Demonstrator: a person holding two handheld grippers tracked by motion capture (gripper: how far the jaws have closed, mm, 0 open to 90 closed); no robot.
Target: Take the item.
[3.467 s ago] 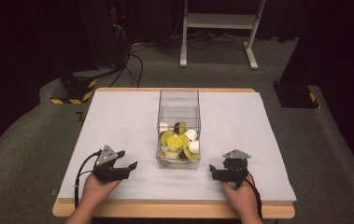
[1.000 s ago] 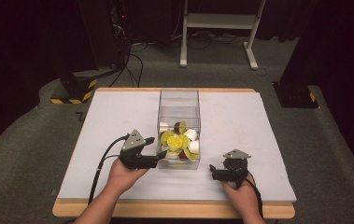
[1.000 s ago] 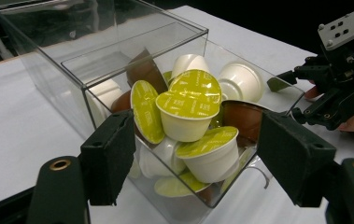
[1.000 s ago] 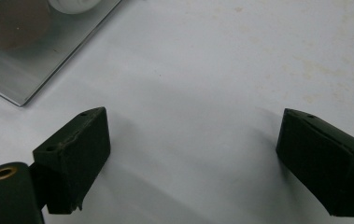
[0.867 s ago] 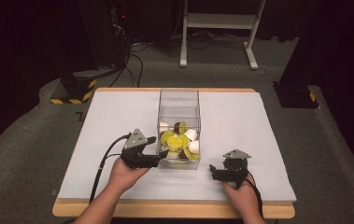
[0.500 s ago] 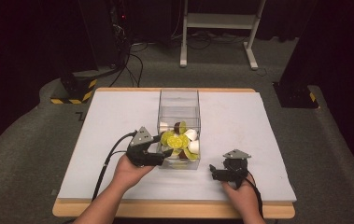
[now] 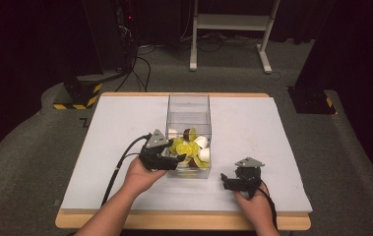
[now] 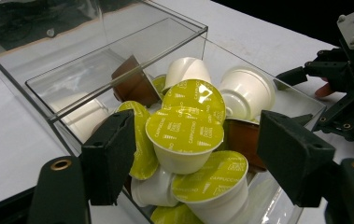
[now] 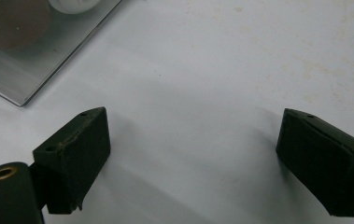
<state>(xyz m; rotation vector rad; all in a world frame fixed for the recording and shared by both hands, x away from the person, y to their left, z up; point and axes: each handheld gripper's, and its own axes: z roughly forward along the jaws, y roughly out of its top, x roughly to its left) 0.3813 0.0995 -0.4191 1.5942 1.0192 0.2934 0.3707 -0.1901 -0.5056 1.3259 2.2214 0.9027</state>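
— Where is the left gripper (image 7: 174, 160) right now?

— At the near left edge of the clear box (image 7: 189, 129), which stands in the middle of the white bench (image 7: 115, 128). In the left gripper view its fingers (image 8: 109, 156) are spread wide, reaching over the box wall, with a coffee pod with a yellow-green lid (image 8: 184, 140) sitting between them. They hold nothing; whether either finger touches the pod I cannot tell.

— What else is in the box?

— A heap of pods at its near end: more with yellow-green lids (image 8: 210, 183), some white ones (image 8: 247, 93), and brown ones (image 8: 135, 86). The far end of the box looks bare.

— And the right gripper (image 7: 229, 181)?

— It is low over the bench, to the right of the box and a little nearer the person, apart from it. In the right gripper view its fingers (image 9: 74, 156) stand wide apart over plain white surface, holding nothing, with a corner of the box at the upper left.

— The hands?

— The left hand (image 7: 142, 174) and right hand (image 7: 253, 206) each hold their gripper from the near edge, cables trailing back.
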